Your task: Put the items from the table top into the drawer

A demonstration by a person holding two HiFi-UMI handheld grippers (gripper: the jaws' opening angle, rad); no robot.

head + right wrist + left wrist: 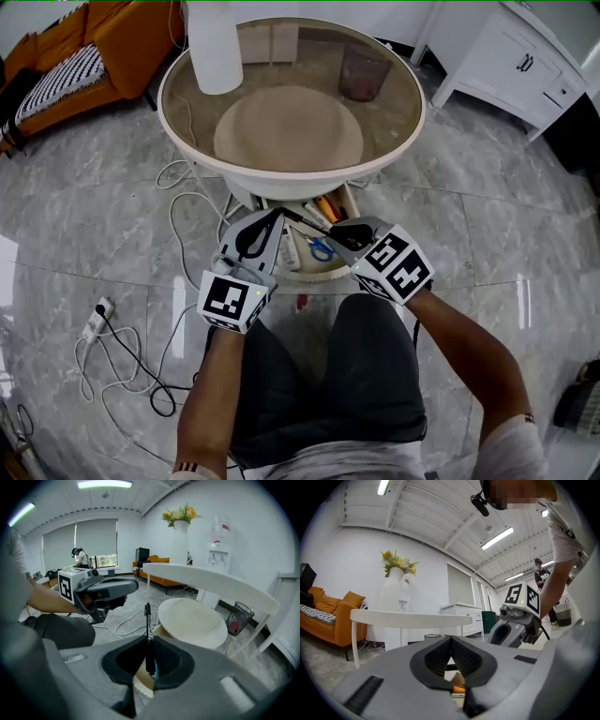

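The round glass-topped bench stands ahead of both claws. Its open drawer lies just below their tips, with blue scissors inside. The left claw has its jaws closed together on nothing. Beside it, the right claw pinches a black pen that sticks out past its tips, over the drawer.

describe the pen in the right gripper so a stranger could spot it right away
Under the round glass-topped table's near edge is an open drawer, with the right gripper over it. Pinched between its fingers is a slim black pen with pale print on the barrel. Unlike the orange item and blue item lying in the drawer, it is held up.
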